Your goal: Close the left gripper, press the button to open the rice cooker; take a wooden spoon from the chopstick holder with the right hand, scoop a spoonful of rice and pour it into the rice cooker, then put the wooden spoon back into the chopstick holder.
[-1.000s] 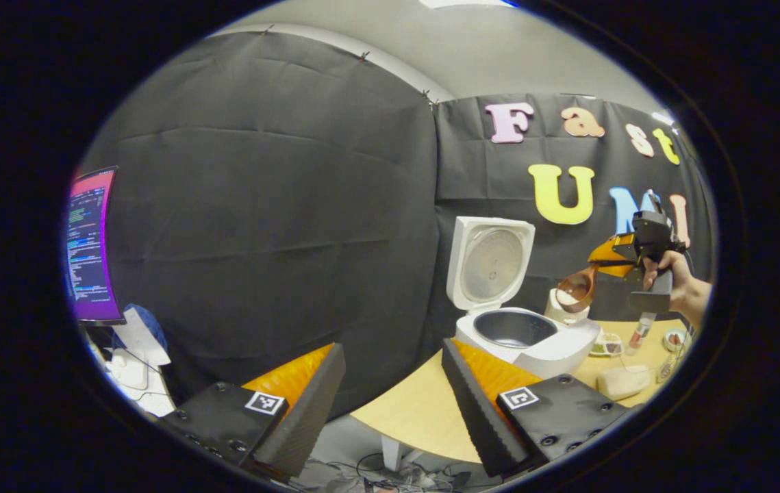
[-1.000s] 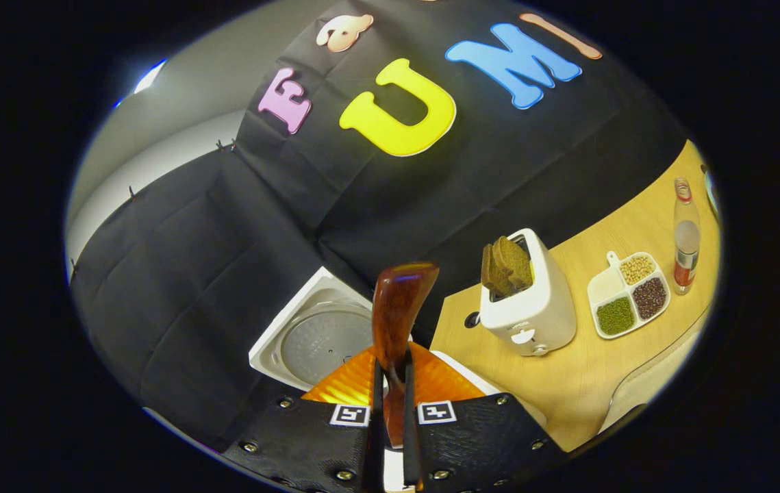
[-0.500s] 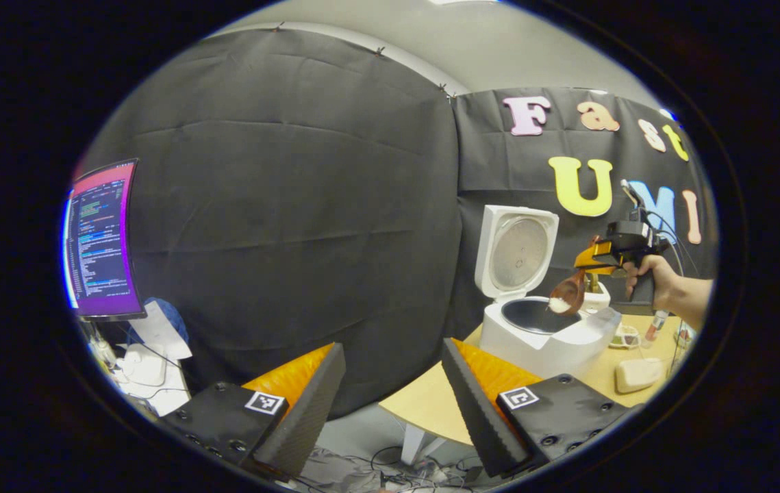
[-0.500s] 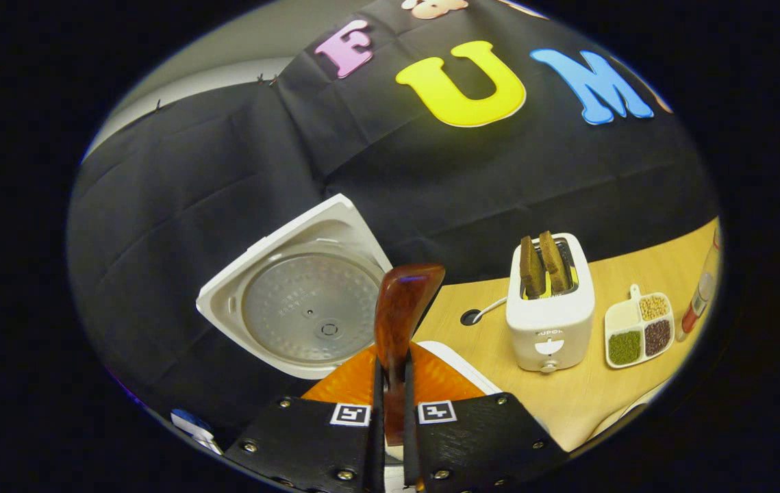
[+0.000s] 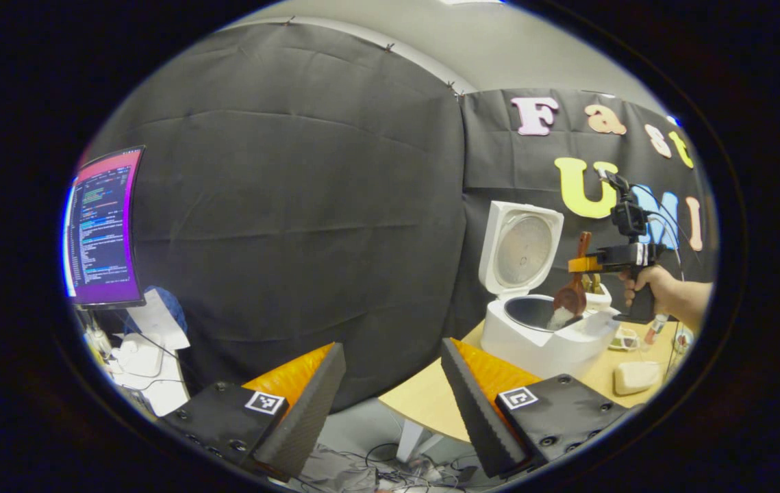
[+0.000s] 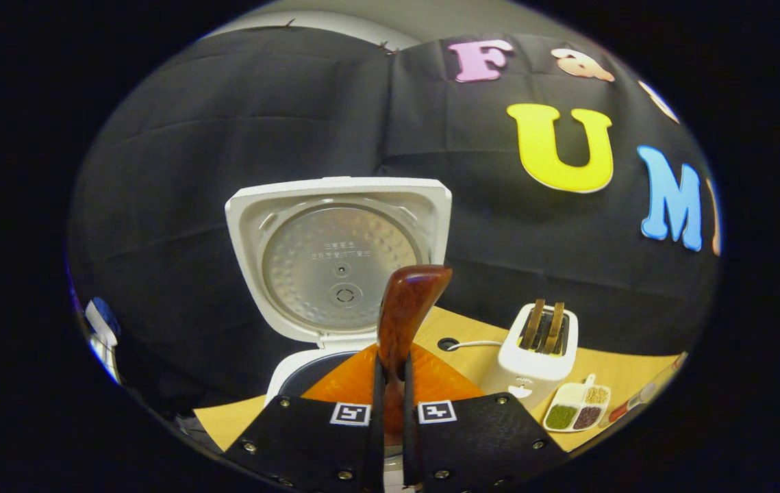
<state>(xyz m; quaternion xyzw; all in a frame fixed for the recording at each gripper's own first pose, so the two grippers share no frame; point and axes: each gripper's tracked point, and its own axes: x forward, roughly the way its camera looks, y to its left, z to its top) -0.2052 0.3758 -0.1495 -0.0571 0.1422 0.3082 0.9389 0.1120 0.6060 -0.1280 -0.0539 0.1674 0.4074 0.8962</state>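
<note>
Left gripper view is showing the right gripper tipping the wooden spoon bowl-down over the rice cooker, so the rice is spilling into the pot. Its fingers are clamping the spoon's handle. The left gripper is idling off the counter, fingers spread, out of the way.

Handheld two-finger grippers, black bodies, orange ribbed inserts

Left gripper: wedge fingers with ridged inner faces, square black-and-white marker tag on each, round screws along the housings. Right gripper: same tags and screws; seen from afar, black pistol grip in a bare hand, camera block on top, thin cables trailing.
</note>
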